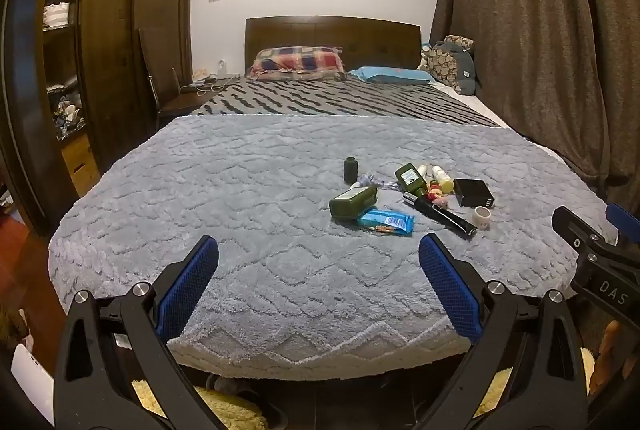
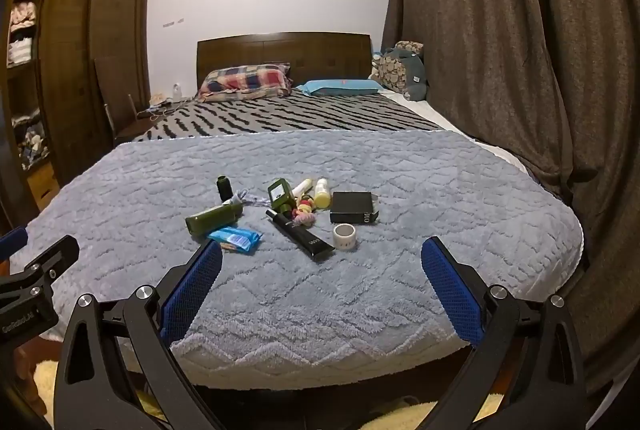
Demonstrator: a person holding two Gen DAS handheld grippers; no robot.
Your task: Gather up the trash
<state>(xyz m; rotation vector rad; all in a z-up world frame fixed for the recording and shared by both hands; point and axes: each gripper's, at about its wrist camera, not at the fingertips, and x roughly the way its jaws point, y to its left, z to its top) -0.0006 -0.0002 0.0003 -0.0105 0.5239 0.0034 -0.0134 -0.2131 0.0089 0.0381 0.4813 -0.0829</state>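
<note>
A cluster of small items lies on the grey blanket (image 1: 260, 197): a blue snack wrapper (image 1: 386, 222) (image 2: 234, 238), a green bottle on its side (image 1: 353, 202) (image 2: 214, 218), a second green bottle (image 1: 410, 178) (image 2: 281, 194), a black tube (image 1: 440, 216) (image 2: 300, 236), a black box (image 1: 474, 192) (image 2: 353, 212), a tape roll (image 1: 482, 218) (image 2: 345, 236), a small dark cap-like bottle (image 1: 350, 169) (image 2: 225, 187) and yellow-white bottles (image 2: 322, 193). My left gripper (image 1: 319, 258) is open and empty above the bed's near edge. My right gripper (image 2: 322, 262) is open and empty, short of the items.
The bed has a wooden headboard (image 1: 332, 37) with pillows (image 1: 298, 63). A dark wardrobe with shelves (image 1: 64, 69) stands left. Brown curtains (image 2: 500, 49) hang along the right. A yellow fluffy rug (image 1: 224, 406) lies on the floor under the bed's foot.
</note>
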